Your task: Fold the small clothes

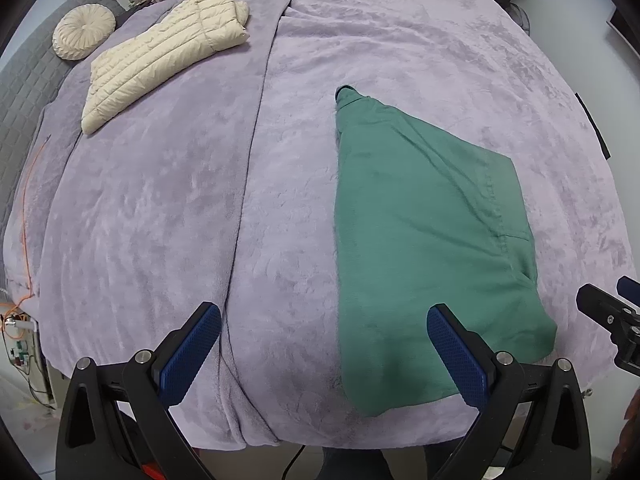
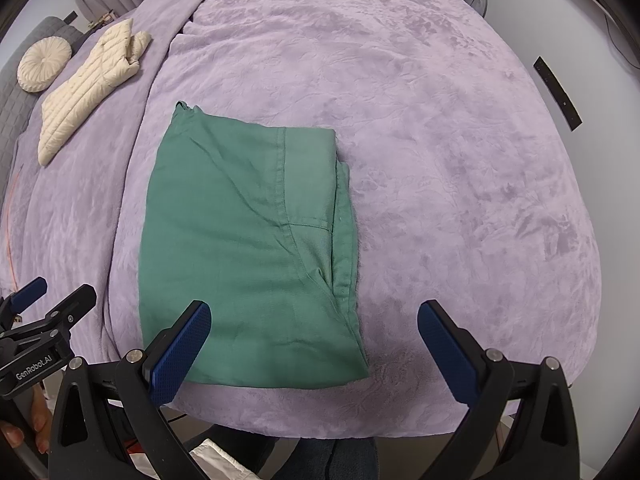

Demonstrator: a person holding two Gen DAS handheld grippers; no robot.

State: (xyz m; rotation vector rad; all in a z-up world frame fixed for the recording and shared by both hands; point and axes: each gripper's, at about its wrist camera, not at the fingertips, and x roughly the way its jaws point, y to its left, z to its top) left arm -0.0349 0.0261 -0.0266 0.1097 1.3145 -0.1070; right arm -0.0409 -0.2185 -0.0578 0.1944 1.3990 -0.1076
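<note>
Left wrist view. Left gripper (image 1: 324, 354): jaws wide apart, empty, poised over near edge of bed. Green garment (image 1: 424, 240): folded into long panel, flat on lilac blanket (image 1: 160, 220), right of a blanket seam; near hem under right-hand pad. Cream quilted jacket (image 1: 160, 56) and round cushion (image 1: 84, 36): far left, well apart. Right gripper (image 1: 612, 320): partly visible at right margin.

Right wrist view. Right gripper (image 2: 314, 350): jaws spread, holding nothing, near garment's (image 2: 240, 240) lower right corner. Layered edges along right side, slightly misaligned.

Risk, as judged: plush blanket pinched together with hem; stacked layers slipping apart on lift, spoiling fold.
</note>
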